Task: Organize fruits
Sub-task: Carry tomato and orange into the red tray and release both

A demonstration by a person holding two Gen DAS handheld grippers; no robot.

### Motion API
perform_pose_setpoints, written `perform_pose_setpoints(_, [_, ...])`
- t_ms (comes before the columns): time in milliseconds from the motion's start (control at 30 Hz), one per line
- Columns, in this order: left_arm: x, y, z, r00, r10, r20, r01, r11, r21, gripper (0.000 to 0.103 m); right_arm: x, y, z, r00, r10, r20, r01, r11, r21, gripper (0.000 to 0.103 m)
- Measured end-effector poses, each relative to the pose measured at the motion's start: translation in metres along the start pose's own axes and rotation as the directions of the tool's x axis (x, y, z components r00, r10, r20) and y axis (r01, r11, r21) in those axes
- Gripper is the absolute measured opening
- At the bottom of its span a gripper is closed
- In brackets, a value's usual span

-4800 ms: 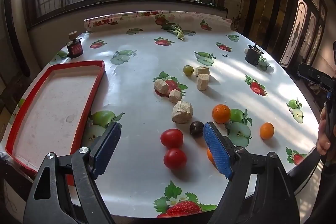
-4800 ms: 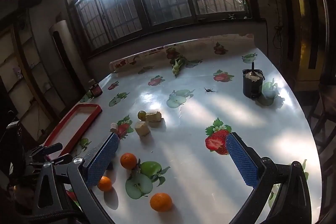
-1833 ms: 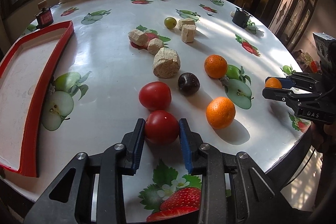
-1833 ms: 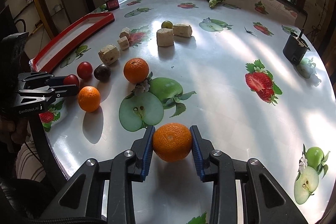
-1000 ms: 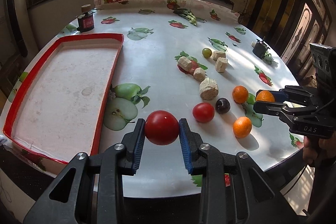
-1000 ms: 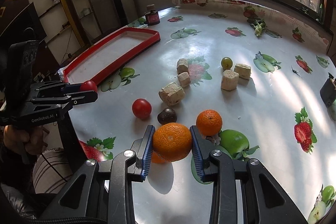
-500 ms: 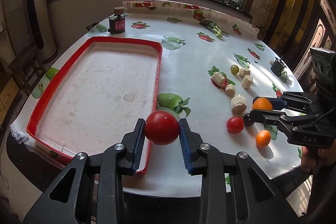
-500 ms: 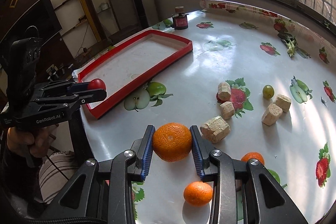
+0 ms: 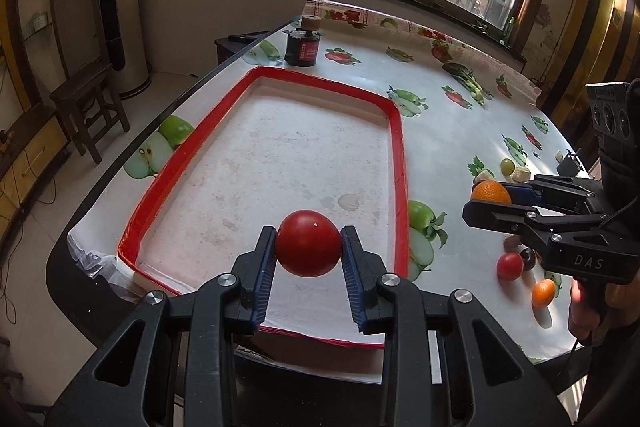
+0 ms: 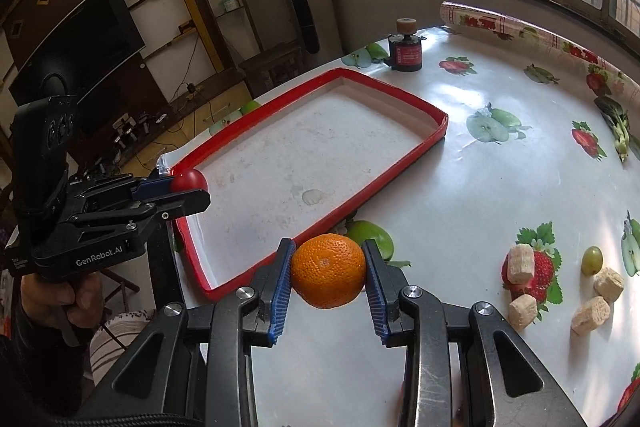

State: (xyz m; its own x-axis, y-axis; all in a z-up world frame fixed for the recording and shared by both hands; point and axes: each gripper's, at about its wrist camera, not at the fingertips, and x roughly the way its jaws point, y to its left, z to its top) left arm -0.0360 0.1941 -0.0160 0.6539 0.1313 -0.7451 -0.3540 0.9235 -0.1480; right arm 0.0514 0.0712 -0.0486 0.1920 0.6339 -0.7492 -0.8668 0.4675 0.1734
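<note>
My left gripper is shut on a red tomato and holds it in the air over the near end of the red-rimmed tray. My right gripper is shut on an orange, held above the table just beside the tray's long side. The right gripper with its orange also shows in the left wrist view, right of the tray. The left gripper with the tomato shows in the right wrist view, over the tray's near corner. The tray holds no fruit.
A second tomato, a dark plum and a small orange lie on the table right of the tray. Several beige chunks and a green grape lie farther right. A dark jar stands behind the tray.
Both grippers have moved left with their fruit. The tomato now hangs over the tray's near end, and the orange has come up beside the tray's long side.
</note>
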Motion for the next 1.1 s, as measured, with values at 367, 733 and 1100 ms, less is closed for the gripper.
perform_pose_setpoints(367, [0.017,0.027,0.011,0.999,0.030,-0.018,-0.031,0.999,-0.035,0.030,0.058,0.010,0.045,0.999,0.022,-0.035,-0.022,1.000,0.002,0.034])
perform_pose_setpoints(733, [0.043,0.045,0.012,0.996,0.048,-0.069,-0.053,0.996,-0.073,0.030,0.110,0.009,0.064,0.995,-0.012,-0.098,0.011,1.000,-0.020,0.034])
perform_pose_setpoints(1100, [0.059,0.044,0.002,0.989,0.081,-0.126,-0.089,0.994,-0.066,0.030,0.132,0.015,0.059,0.988,-0.052,-0.144,0.043,0.997,-0.069,0.052])
